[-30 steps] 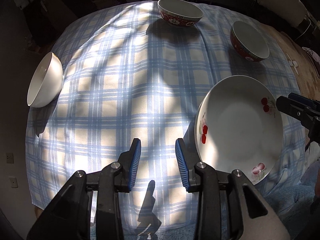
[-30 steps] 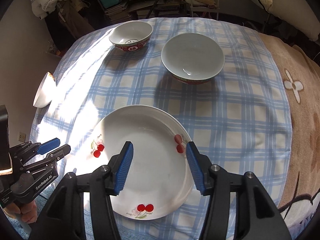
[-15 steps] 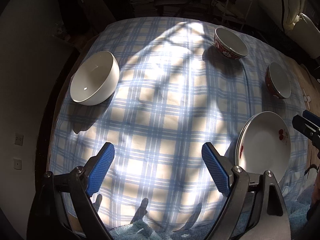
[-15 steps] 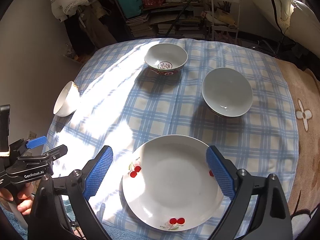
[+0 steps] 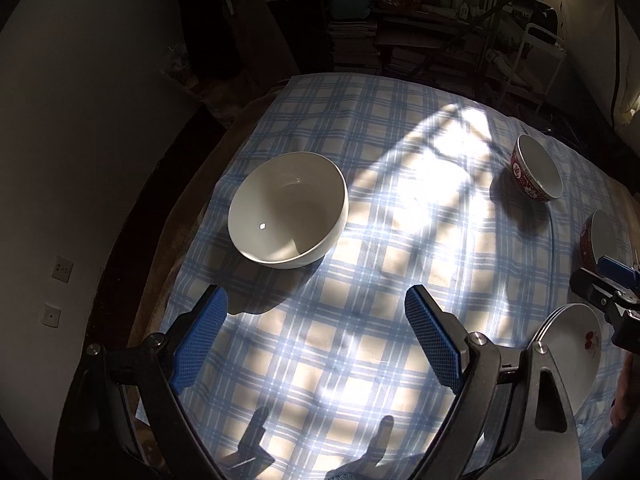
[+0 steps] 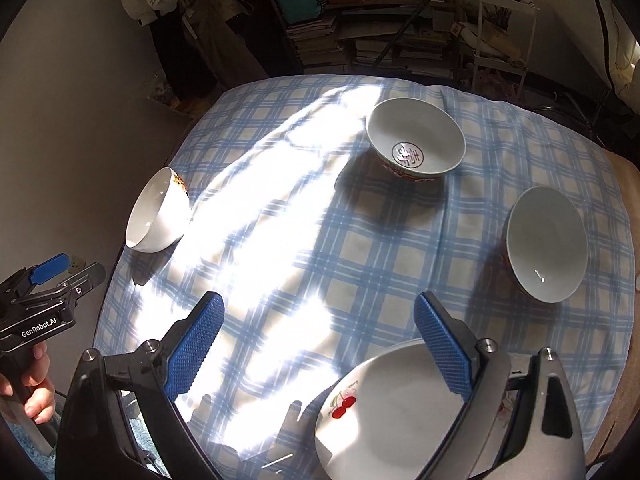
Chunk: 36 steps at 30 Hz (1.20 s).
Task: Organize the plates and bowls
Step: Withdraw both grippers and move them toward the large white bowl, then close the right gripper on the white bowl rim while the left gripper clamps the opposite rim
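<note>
A plain white bowl (image 5: 288, 208) sits on the blue checked tablecloth (image 5: 400, 264), just ahead of my open, empty left gripper (image 5: 316, 344); it also shows in the right wrist view (image 6: 158, 210) at the left. Two red-patterned bowls stand at the far side (image 6: 416, 144) and the right (image 6: 546, 244). A white plate with cherries (image 6: 384, 412) lies near the front edge, under my open, empty right gripper (image 6: 320, 344). The plate also shows in the left wrist view (image 5: 576, 352), where several plates seem stacked.
The round table's edge runs close on the left, with a grey wall (image 5: 80, 160) beside it. Shelves of books and clutter (image 6: 360, 20) stand behind the table. A brown flowered cloth (image 6: 624, 360) lies at the right edge.
Both grippers have opened wide and risen back from the table. The left one has swung left towards the white bowl; the plate has slid to the lower edge of the right view.
</note>
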Each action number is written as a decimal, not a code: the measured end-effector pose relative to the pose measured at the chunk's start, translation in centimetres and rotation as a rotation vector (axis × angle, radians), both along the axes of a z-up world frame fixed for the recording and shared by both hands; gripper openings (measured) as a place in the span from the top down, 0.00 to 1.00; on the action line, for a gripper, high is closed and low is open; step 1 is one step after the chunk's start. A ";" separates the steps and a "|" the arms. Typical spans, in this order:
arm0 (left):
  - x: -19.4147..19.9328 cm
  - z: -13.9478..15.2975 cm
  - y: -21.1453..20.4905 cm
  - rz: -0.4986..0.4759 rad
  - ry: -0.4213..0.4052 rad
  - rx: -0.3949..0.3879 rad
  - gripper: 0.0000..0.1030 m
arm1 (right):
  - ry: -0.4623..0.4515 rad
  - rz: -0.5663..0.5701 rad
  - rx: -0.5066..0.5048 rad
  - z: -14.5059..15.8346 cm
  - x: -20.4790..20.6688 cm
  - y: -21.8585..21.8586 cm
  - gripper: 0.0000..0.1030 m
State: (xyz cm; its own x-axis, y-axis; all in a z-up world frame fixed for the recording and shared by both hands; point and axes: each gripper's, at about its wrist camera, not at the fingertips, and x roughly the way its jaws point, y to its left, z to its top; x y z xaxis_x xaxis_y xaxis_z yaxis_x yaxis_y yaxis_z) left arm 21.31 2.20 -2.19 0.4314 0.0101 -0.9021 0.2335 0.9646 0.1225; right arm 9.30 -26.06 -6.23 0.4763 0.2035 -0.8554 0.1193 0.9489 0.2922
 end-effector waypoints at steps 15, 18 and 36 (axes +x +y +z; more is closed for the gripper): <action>6.7 -1.1 7.4 0.207 -0.009 -0.063 0.13 | -0.073 0.127 -0.045 3.1 9.1 7.1 0.03; 8.1 -2.6 8.8 0.249 0.015 -0.068 0.13 | -0.087 0.151 -0.050 3.3 10.8 8.7 0.03; 12.9 -9.8 10.9 0.306 0.151 -0.131 0.14 | 0.018 0.212 0.025 -3.1 17.4 15.2 0.22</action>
